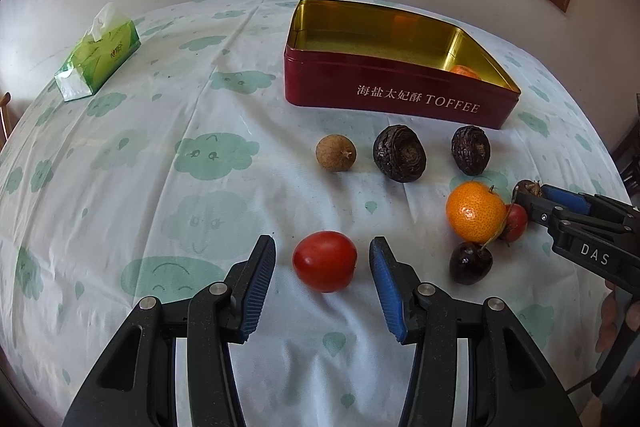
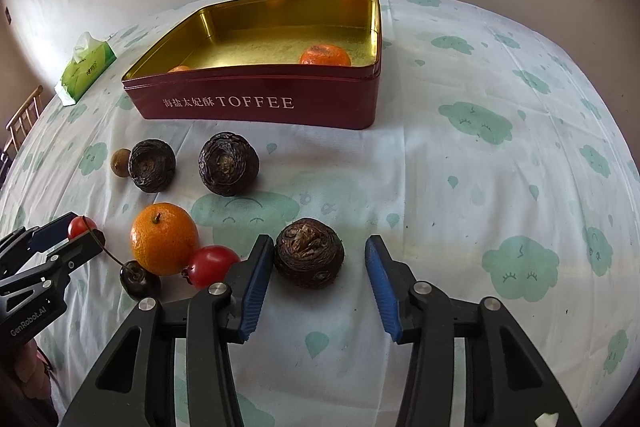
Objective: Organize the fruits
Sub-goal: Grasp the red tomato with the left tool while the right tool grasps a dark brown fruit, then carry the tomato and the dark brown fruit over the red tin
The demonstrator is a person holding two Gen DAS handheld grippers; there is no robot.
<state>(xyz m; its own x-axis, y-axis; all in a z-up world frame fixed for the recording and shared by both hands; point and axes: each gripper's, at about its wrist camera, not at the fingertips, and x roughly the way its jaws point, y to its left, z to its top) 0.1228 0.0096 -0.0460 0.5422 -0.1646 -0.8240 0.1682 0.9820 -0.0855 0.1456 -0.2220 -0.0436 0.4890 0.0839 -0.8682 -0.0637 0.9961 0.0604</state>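
Note:
A red tomato (image 1: 324, 261) lies on the cloud-print cloth between the blue pads of my left gripper (image 1: 322, 247), which is open with a gap on each side. My right gripper (image 2: 319, 241) is open around a dark wrinkled fruit (image 2: 309, 253). Its left pad is at the fruit's side and its right pad stands clear. A red toffee tin (image 1: 400, 95) with a gold inside stands behind, and a tangerine (image 2: 326, 55) lies in it. On the cloth are another tangerine (image 1: 475, 211), a small red fruit (image 1: 516, 221) and a dark cherry (image 1: 470, 263).
Two more dark wrinkled fruits (image 1: 399, 153) (image 1: 471, 149) and a round brown fruit (image 1: 336, 153) lie in a row before the tin. A green tissue pack (image 1: 98, 55) sits at the far left. The wall and a window frame rise behind the table.

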